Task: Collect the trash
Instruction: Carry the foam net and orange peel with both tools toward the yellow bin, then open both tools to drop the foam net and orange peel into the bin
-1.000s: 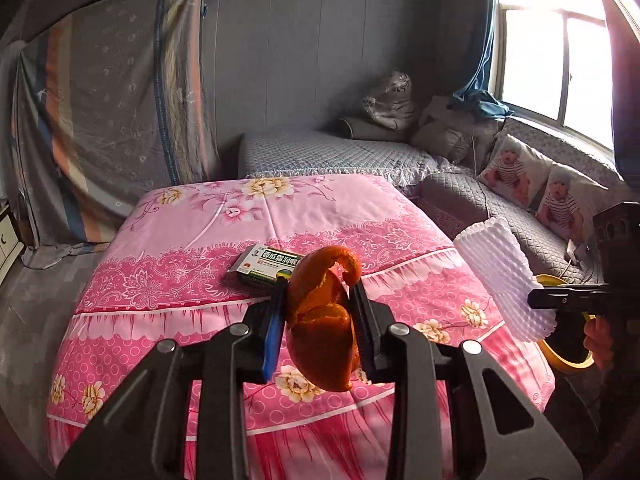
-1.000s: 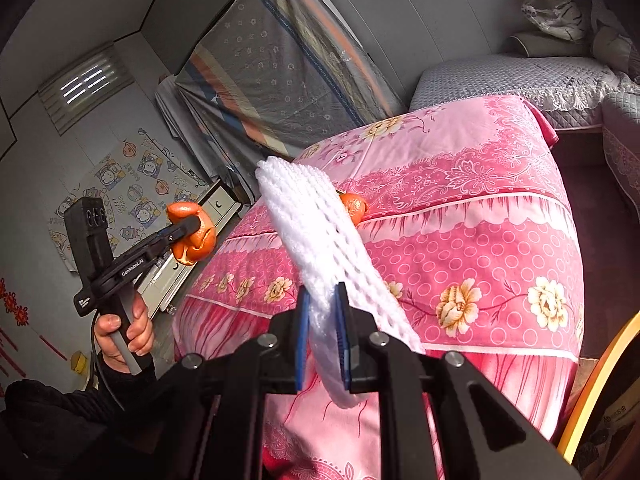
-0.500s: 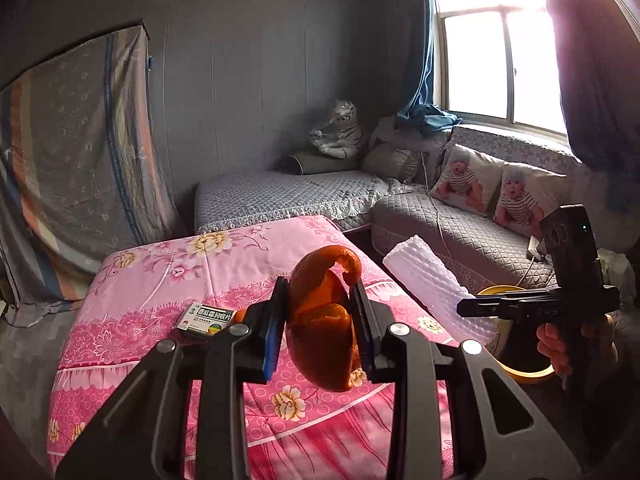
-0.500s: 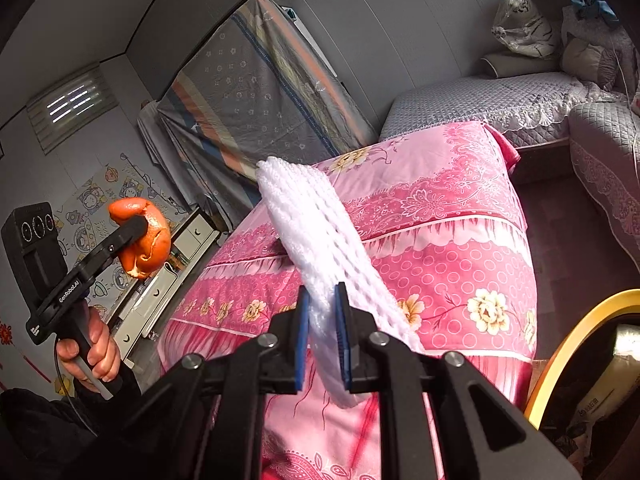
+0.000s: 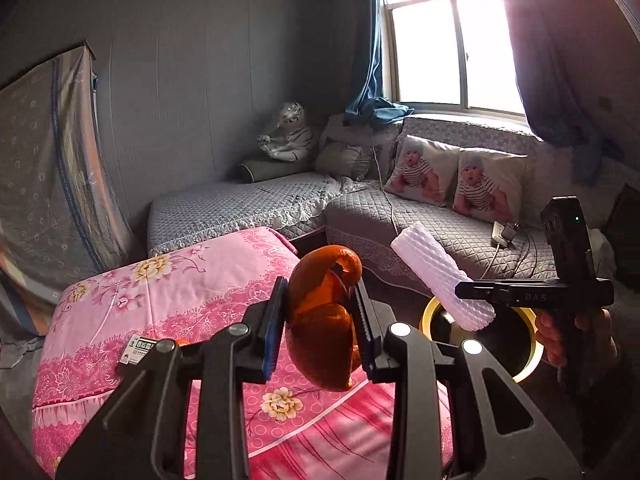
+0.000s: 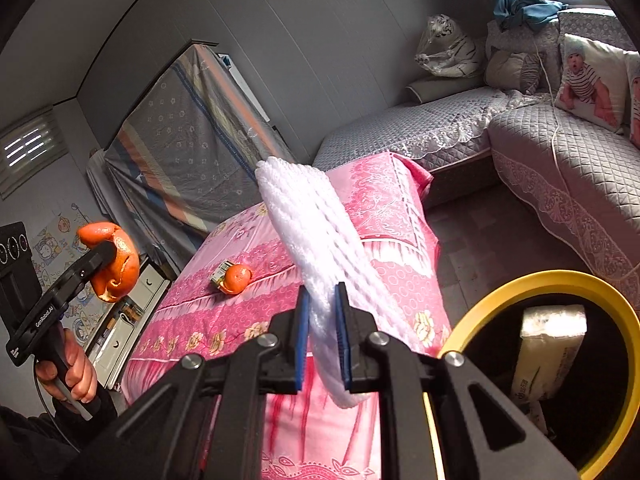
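My left gripper [image 5: 320, 320] is shut on a curled orange peel [image 5: 324, 328] and holds it in the air above the pink bed's corner. The peel also shows in the right wrist view [image 6: 112, 264]. My right gripper [image 6: 322, 340] is shut on a white foam fruit net [image 6: 316, 248], held beside the yellow-rimmed trash bin [image 6: 472, 320]. In the left wrist view the net [image 5: 436, 280] hangs over the bin's rim [image 5: 426, 316]. A white packet [image 6: 548, 344] lies inside the bin.
The pink flowered bed [image 6: 384, 216] carries an orange [image 6: 237, 278] and a small box [image 5: 142, 350]. A grey quilted corner sofa [image 5: 460, 232] with baby-print pillows and a toy tiger stands behind. A white drawer unit [image 6: 132, 312] is left of the bed.
Both grippers have swung to the right, away from the bed and toward the yellow-rimmed bin. The bin's inside has come into the right wrist view. Both grips are unchanged.
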Available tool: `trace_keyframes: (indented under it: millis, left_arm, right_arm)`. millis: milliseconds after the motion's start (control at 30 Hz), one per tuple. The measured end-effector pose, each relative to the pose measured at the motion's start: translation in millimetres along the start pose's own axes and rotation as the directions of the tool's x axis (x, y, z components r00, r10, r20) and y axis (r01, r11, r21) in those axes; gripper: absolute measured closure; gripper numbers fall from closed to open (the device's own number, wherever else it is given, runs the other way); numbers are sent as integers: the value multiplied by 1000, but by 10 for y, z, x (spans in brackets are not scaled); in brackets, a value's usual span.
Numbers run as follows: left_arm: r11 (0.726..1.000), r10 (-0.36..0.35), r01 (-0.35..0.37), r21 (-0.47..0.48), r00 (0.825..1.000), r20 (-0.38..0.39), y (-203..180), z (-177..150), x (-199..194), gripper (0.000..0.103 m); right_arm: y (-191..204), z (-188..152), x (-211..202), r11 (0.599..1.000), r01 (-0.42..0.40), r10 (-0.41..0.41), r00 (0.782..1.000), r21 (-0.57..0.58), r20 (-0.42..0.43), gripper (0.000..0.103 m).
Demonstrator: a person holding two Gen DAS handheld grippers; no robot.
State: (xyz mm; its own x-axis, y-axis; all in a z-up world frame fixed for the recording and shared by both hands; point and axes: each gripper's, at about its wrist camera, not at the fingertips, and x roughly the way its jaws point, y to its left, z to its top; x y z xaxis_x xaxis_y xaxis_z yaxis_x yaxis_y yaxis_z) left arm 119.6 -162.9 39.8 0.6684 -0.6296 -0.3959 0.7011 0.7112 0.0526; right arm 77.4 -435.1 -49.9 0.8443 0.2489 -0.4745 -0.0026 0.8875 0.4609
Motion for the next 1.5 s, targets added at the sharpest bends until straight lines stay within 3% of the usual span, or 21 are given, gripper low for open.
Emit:
trace_keyframes:
  millis: [200,400,600,800,967,1133,1200,1267,1300,1500]
  left_arm:
    - [988,-147,148,36,989,-28,-487,13,557,73]
    - [966,-245,250,63,966,-84,-984,-67,1165,73]
    - [938,-326,342,52,925,-195,-1407,-272,1747,73]
    - [924,-360,381,30,894,-267,-1658,-418,2126,72]
    - [920,-373,391,2,880,-295,-1726,-453,2275,72]
    - [919,-389,391,-51,874,-292,-1669,-443,2318,67]
    - [919,-392,388,-75,876,-280,-1614,-426,2309,54]
    - [922,-387,378,-86,885,-258,-1563,-401,2265,38]
    - [924,-381,372,-85,891,-248,-1541,-381,2237,38]
    - [948,-313,301,-98,938,-146,-1164,-263,1950,34]
  right_arm:
    - [-499,-141,-254,979,172,-176,984,107,26,91]
    - [-945,-372,-460,948,242,-249,968,207,10,91]
    - [-1255,-685,-576,923,262,-265,964,282,-28,91]
    - [-1456,-862,-594,911,258,-252,966,323,-58,91]
    - [-1553,-924,-612,904,247,-240,969,348,-64,91]
    - [-1593,-940,-694,895,236,-237,971,378,-44,88]
    - [-1613,-924,-747,887,253,-260,965,386,-37,83]
    - [-1630,-911,-809,880,261,-275,961,397,-21,73]
    - [-1637,-901,-839,876,263,-281,960,405,-15,68]
    - [-1551,-795,-960,881,275,-306,952,385,20,68]
